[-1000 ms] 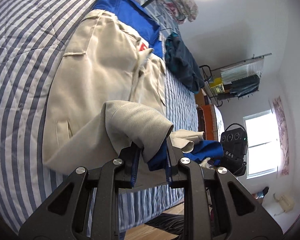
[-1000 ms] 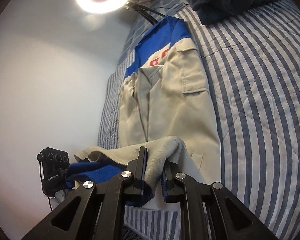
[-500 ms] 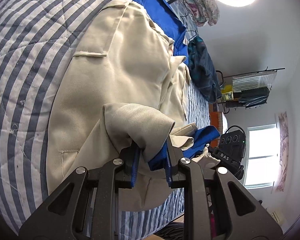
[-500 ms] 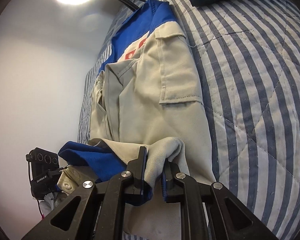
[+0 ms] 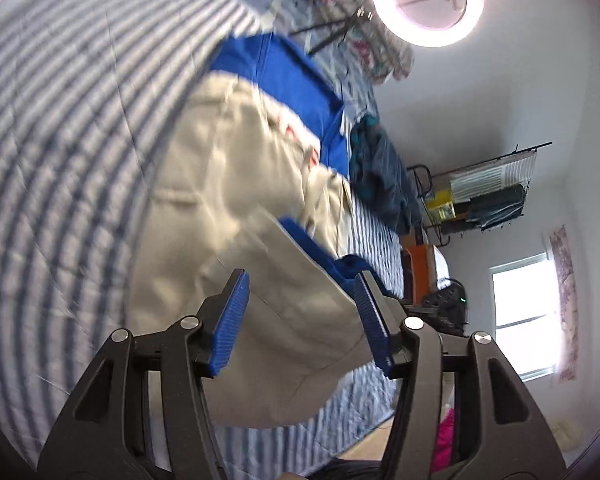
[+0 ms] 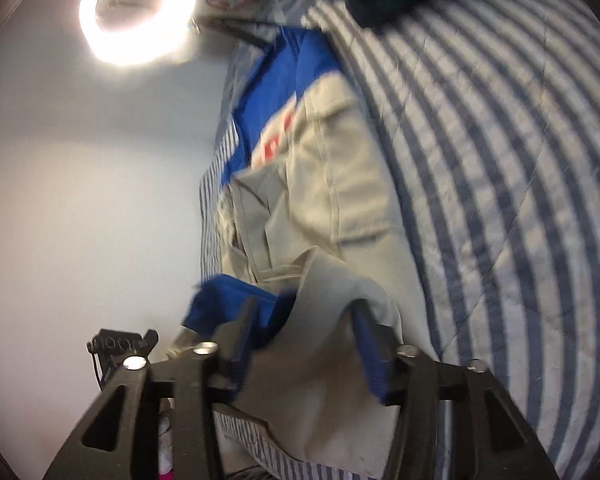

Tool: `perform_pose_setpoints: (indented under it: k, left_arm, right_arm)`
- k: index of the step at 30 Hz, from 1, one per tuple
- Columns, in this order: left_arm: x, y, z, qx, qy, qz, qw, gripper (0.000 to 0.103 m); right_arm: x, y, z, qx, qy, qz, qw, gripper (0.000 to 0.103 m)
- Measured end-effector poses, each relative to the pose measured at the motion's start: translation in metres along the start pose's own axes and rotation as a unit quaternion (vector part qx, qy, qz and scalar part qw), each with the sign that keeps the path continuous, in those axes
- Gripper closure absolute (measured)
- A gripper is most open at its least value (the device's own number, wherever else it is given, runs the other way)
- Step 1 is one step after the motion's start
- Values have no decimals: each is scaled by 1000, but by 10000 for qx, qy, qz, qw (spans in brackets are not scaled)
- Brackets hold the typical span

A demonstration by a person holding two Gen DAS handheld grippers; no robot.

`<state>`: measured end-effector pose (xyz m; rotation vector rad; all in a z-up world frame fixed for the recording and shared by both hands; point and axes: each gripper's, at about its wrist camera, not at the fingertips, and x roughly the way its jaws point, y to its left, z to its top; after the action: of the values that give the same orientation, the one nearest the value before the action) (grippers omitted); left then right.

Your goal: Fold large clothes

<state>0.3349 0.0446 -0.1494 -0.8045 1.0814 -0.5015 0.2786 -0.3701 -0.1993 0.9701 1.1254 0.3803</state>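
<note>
Striped quilted bed carries the beige and blue jacket, spread flat. Left gripper and right gripper have just been opening; their ribbed blue jaws now stand apart, the folded beige cloth loose between them.

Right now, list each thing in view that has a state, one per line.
Left hand-held gripper: open, jaws just widened, nothing pinched.
Right hand-held gripper: open, jaws just widened, fabric loose between them.
Beige and blue jacket: lying on the bed, hem folded up over its body.
Ring light: on.
Dark garment: crumpled on the bed.
</note>
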Motion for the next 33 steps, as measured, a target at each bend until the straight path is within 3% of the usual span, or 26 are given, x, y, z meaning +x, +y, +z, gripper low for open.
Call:
perform_pose_setpoints:
  k: [4, 6, 11, 14, 15, 16, 17, 19, 24, 27, 28, 29, 31, 33]
  left_arm:
    - [0, 10, 2, 465, 108, 363, 9982, 48]
    - [11, 22, -2, 443, 378, 403, 9975, 48]
    - [41, 40, -11, 431, 1007, 398, 9932, 48]
    - [52, 44, -17, 392, 1111, 412, 9922, 48]
    - [54, 44, -20, 414, 1140, 375, 9919, 54]
    - [55, 41, -23, 476, 1156, 411, 9913, 78]
    - [56, 37, -27, 642, 1196, 507, 9895, 89]
    - [50, 30, -35, 735, 1153, 520, 9892, 96]
    - [22, 22, -50, 535, 847, 839, 9914, 97]
    - [24, 25, -48, 810, 669, 1108, 9883, 97]
    - [27, 29, -46, 840, 616, 1236, 9868, 97]
    - [31, 35, -45, 767, 575, 1332, 9864, 97]
    - [38, 45, -42, 683, 613, 1481, 9847, 91]
    - [33, 42, -41, 790, 530, 1614, 9823, 87]
  right_arm:
    - [-30, 19, -4, -457, -122, 55, 9989, 47]
    - [-31, 39, -20, -1155, 181, -194, 9930, 60]
    - [-2, 68, -69, -2270, 921, -476, 9684, 67]
    - [20, 75, -86, -2650, 1228, -602, 9545, 71]
    - [28, 78, -91, -2795, 1277, -699, 9491, 71]
    - [33, 80, -94, -2889, 1319, -752, 9453, 71]
    - [37, 82, -97, -2956, 1354, -784, 9424, 71]
    - [43, 86, -98, -3026, 1351, -828, 9399, 72]
    - [63, 107, -95, -3410, 1033, -1139, 9274, 76]
    - [91, 107, -83, -3538, 907, -1591, 9172, 78]
    - [108, 102, -80, -3725, 832, -2058, 9011, 79]
    - [121, 96, -78, -3814, 830, -2338, 8905, 87]
    - [128, 82, -69, -3623, 897, -2327, 8981, 92]
    - [118, 84, -66, -3474, 883, -2168, 9080, 89]
